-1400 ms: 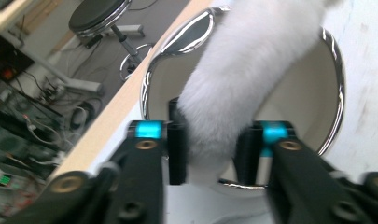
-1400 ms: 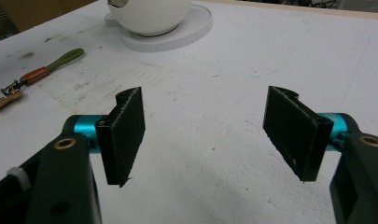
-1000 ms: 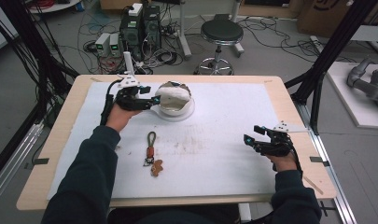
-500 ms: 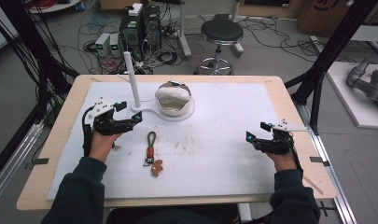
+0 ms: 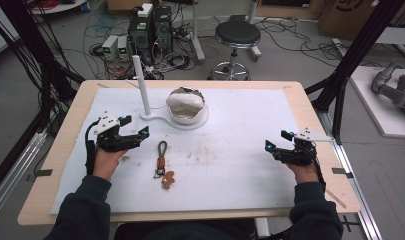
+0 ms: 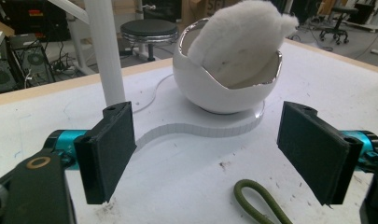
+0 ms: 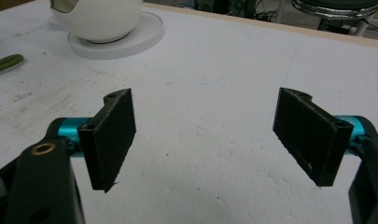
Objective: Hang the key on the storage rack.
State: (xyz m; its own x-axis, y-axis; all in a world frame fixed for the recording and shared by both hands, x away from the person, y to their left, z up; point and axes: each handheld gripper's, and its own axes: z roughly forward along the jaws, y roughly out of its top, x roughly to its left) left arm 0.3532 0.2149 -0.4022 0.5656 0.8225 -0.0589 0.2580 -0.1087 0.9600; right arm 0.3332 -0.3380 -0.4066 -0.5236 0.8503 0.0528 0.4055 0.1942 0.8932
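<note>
- The white bowl stands on its white stand toward the far side of the surface, with a white fluffy wad sitting in it and poking above the rim; that placement looks finished.
- The left hand-held gripper hangs just off the stand's near-left side, released: its jaws have just been opening and now stand wide with nothing between them (the left gripper view shows bare surface between the pads).
- The right hand-held gripper rests low near the right edge, well apart from the bowl; its jaws have likewise just been opening, and they hold nothing.
- A keychain with an olive cord loop and a small brown charm lies untouched between the two hands, nearer the left one.
- Judging by this, the bowl step is done; the keychain, perhaps meant for the upright post, seems to be what is left.
</note>
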